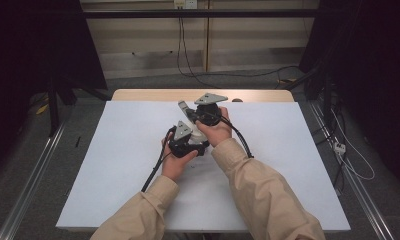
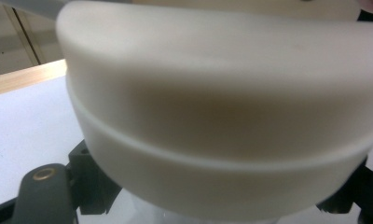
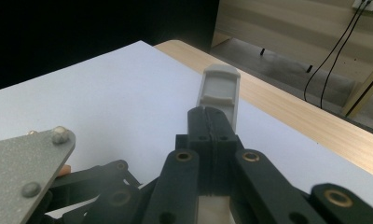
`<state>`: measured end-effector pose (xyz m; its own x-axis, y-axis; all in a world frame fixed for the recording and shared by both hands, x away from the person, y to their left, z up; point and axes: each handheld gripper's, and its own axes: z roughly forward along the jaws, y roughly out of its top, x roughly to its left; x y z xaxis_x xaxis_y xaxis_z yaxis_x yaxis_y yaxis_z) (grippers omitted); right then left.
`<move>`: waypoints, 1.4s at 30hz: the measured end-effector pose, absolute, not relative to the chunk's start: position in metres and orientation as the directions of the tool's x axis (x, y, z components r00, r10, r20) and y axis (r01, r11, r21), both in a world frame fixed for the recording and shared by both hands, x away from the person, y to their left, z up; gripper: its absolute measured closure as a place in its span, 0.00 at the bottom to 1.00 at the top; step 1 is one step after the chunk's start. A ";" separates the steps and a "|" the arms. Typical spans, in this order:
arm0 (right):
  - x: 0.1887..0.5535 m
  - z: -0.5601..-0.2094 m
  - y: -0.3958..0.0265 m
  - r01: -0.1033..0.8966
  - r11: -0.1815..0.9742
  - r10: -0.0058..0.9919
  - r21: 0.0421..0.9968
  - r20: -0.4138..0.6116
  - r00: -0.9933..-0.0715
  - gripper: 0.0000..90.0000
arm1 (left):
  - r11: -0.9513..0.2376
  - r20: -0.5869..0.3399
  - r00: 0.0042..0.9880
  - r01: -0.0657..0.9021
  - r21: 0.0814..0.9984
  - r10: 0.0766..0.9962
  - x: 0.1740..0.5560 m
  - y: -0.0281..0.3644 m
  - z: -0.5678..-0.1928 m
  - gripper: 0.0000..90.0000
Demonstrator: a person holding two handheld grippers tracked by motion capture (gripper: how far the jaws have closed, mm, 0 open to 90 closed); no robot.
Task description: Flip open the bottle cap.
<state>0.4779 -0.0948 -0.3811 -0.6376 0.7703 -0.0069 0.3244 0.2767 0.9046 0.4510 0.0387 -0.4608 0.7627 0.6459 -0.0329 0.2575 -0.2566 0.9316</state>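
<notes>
my right gripper (image 3: 211, 122): jaws pressed together on grey clip (image 3: 220, 88), held above white sheet (image 1: 128, 150) mid-table. left gripper (image 1: 187, 142) pinches cream lid (image 2: 222, 116). both look light, rigid, smooth plastic; i judge slippery, so grip clip's flat base, lid's rim.

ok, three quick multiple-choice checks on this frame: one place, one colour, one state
1. The right tongs are:
A. over the white sheet
B. on the floor
C. past the table's far edge

2. The piece sticking out beyond their tips is:
A. red
B. grey
C. green

3. Their jaws are:
A. spread wide
B. closed together
C. missing

Answers:
1 A, the sheet lies under them in the high view.
2 B, its grey end shows past the tips.
3 B, the black jaws meet with no gap.
</notes>
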 end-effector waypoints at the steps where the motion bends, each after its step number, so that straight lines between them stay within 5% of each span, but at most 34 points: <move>1: 0.478 -0.381 -0.095 0.323 0.275 0.771 0.905 -0.007 -0.637 1.00 | -0.256 -0.033 0.762 0.258 0.932 0.646 0.451 0.039 -0.461 0.20; 27: 0.461 -0.372 -0.109 0.322 0.243 0.777 0.915 0.015 -0.629 0.86 | -0.272 -0.044 0.754 0.290 0.918 0.655 0.440 0.047 -0.446 0.11; 42: 0.442 -0.365 -0.113 0.322 0.229 0.784 0.919 0.022 -0.620 0.43 | -0.283 -0.053 0.754 0.309 0.908 0.655 0.431 0.060 -0.436 0.09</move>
